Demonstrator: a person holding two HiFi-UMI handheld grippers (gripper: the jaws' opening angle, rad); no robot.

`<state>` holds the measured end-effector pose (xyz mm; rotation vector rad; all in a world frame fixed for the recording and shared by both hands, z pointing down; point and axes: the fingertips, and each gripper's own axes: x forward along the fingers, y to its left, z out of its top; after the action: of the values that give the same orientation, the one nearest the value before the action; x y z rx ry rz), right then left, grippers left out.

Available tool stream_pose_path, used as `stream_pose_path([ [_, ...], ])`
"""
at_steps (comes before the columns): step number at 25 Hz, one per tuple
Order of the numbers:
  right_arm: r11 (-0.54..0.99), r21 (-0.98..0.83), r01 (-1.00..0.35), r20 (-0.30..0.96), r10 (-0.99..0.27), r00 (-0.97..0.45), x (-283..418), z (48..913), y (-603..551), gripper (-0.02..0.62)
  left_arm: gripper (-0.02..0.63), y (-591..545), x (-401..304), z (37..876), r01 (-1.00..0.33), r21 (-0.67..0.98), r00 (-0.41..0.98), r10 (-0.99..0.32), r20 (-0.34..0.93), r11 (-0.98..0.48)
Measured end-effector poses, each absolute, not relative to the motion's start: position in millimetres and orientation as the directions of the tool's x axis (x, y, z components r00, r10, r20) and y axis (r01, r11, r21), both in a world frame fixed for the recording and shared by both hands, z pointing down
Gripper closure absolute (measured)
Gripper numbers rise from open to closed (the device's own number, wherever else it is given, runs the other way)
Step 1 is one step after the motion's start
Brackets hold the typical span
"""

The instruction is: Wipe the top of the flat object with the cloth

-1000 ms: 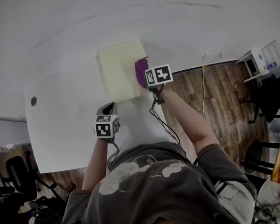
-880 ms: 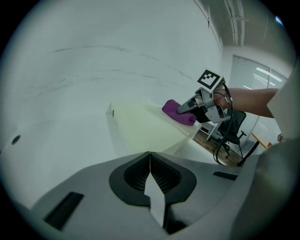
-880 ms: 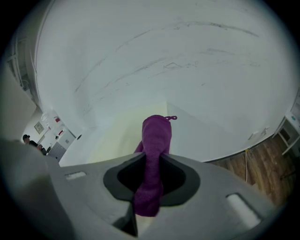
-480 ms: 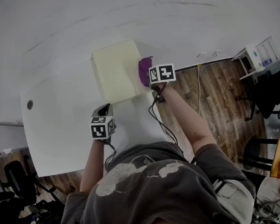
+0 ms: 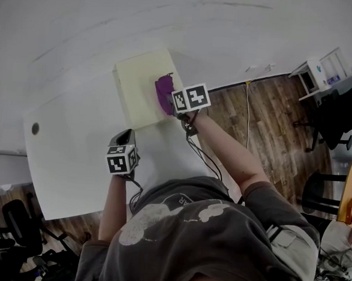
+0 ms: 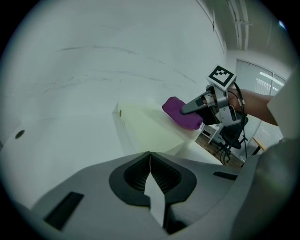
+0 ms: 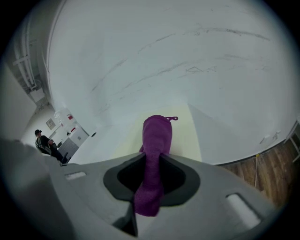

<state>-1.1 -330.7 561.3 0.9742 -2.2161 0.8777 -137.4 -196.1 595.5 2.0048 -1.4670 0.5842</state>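
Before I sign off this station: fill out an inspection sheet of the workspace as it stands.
Surface: white table, with a round hole near its left edge.
Job's things: pale yellow flat object lies at the table's far corner; purple cloth rests on its right part.
Clutter: nothing seen.
Grippers: right gripper shut on the cloth; left gripper shut, empty, over the table short of the flat object.
Cables: black cable runs along the right forearm; a thin cable lies on the floor.
Surroundings: wood floor, black chair, white shelf unit.
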Motion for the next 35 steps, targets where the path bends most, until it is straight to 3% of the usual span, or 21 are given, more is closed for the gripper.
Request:
stream_pose_path([
  [9, 0.684, -0.384, -0.620, 0.652, -0.274, -0.707, -88.3, 548.9, -269.1, 0.523, 0.611, -192.7, -150.6, 587.4, -0.961, 0.196, 0.277, -0.722, 0.634, -0.197],
  [15, 0.712, -0.400, -0.577, 0.657, -0.215, -0.722, -117.1, 556.4, -244.6, 0.523, 0.611, -189.6, -152.4, 588.5, -0.958, 0.201, 0.286, -0.719, 0.634, -0.204],
  [35, 0.624, -0.412, -0.664, 0.692, -0.260, -0.674, -72.6, 583.2, -254.7, 0.523, 0.611, -195.4, -136.4, 587.6, -0.950, 0.186, 0.311, -0.705, 0.638, -0.250],
])
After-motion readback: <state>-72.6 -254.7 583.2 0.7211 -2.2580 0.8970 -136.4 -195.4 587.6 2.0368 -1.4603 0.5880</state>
